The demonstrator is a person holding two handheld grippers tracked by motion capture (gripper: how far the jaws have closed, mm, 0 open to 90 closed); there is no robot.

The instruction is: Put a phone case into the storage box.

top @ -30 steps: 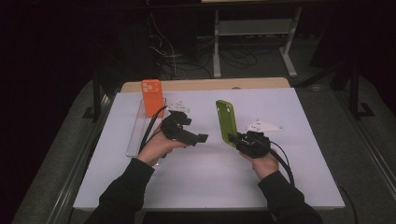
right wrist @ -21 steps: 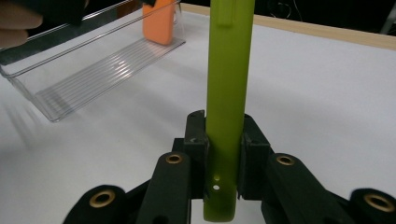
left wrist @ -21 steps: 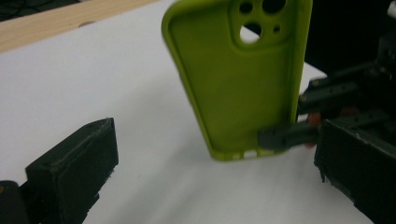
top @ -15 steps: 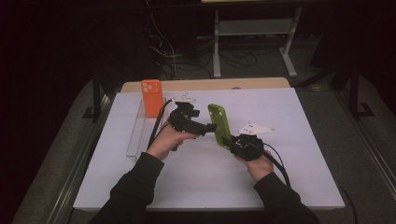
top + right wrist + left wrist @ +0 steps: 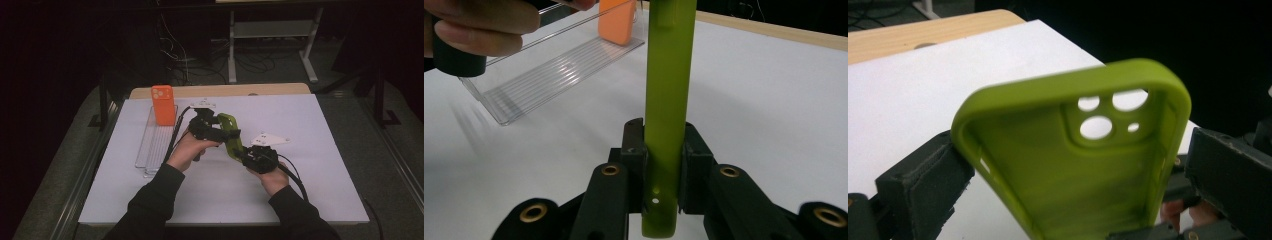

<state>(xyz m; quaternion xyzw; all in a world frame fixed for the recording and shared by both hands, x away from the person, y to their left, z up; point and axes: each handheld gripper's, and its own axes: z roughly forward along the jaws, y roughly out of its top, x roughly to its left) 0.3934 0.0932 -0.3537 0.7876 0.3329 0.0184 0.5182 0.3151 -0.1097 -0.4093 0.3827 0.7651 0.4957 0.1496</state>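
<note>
Far left on the white surface lies the clear slotted rack, and an orange phone case stands upright in its far end, well apart from the action.

Moving right, the left claw is up at the green phone case, which hangs in the air above the middle of the surface. In the left gripper view its jaws stand wide, one pad at each long edge of the green phone case, flanking it; whether the pads already touch the edges I cannot tell, so I call it open around the case, not clamped.

Further right, the right claw has the lower end of the case. The right gripper view shows the green phone case edge-on, squeezed firmly between both pads, standing tall out of the grip.

Now the risks, as I judge them. This looks like a handover, and soft silicone bends: if the left claw closes across the hollow width, the case may buckle and spring out. If the right lets go before the left has bitten, the case drops to the surface. And with both clamped and the hands pulling differently, it could twist or slide in the pads, arriving crooked for a slot in that rack.
</note>
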